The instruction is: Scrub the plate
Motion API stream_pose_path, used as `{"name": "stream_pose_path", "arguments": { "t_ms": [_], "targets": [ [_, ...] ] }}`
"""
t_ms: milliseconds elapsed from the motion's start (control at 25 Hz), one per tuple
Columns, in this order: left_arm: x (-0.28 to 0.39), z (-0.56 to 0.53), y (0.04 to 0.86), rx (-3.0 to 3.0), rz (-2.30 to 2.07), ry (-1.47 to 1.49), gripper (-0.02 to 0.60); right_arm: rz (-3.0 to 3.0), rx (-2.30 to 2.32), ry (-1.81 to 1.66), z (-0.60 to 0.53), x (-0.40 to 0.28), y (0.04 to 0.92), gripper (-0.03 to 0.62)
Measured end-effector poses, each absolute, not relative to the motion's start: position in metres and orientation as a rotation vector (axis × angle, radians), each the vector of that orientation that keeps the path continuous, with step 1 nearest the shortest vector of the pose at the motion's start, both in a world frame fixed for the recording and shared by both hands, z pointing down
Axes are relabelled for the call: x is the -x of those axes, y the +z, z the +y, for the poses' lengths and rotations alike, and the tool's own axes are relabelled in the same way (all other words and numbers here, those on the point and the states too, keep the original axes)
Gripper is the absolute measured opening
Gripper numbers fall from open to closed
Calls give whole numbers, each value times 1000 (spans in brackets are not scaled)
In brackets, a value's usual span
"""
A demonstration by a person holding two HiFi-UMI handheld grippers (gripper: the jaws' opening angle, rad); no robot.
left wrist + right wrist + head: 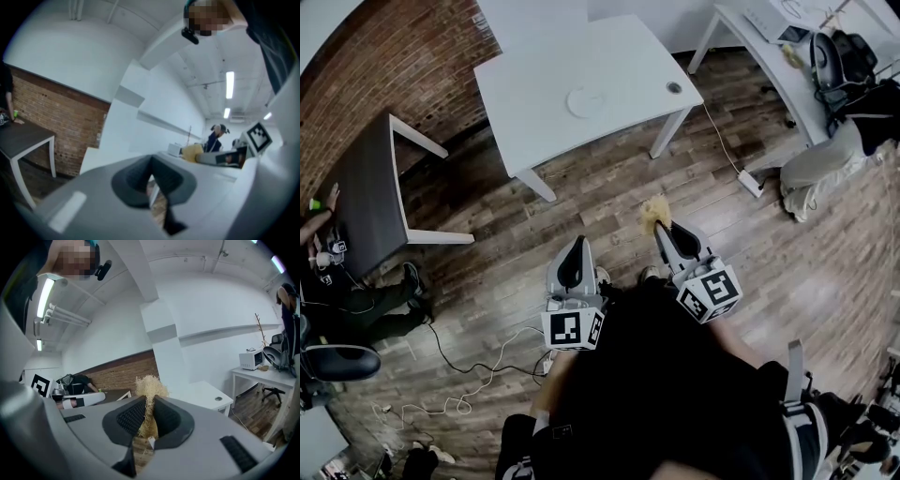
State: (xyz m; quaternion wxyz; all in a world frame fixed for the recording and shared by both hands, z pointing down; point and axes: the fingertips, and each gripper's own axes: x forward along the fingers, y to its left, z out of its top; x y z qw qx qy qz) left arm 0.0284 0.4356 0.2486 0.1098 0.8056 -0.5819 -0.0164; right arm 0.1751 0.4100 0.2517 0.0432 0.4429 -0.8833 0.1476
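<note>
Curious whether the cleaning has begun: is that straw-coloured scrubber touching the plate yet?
No, the scrubber sits clamped in the right gripper over the wooden floor, well apart from the plate on the white table.

- A plate (587,100) lies near the middle of a table (623,52), well ahead of the person.
- Short of that table, above the floor (487,281), the left gripper (577,246) is at left, with the right gripper (665,229) near it at right.
- A fibre scrubber (654,214) sits between the right gripper's jaws, projecting forward.
- A second table (356,187) stands far left, and a desk (764,61) far right.
</note>
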Motion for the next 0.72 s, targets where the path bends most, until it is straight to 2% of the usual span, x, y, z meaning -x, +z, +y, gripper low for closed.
{"name": "stream_pose_path", "arguments": {
  "t_ms": [720],
  "targets": [
    [4, 387, 246, -2397, -1714, -72, 3, -2692, -1387, 477, 366, -142, 265, 41]
  ]
}}
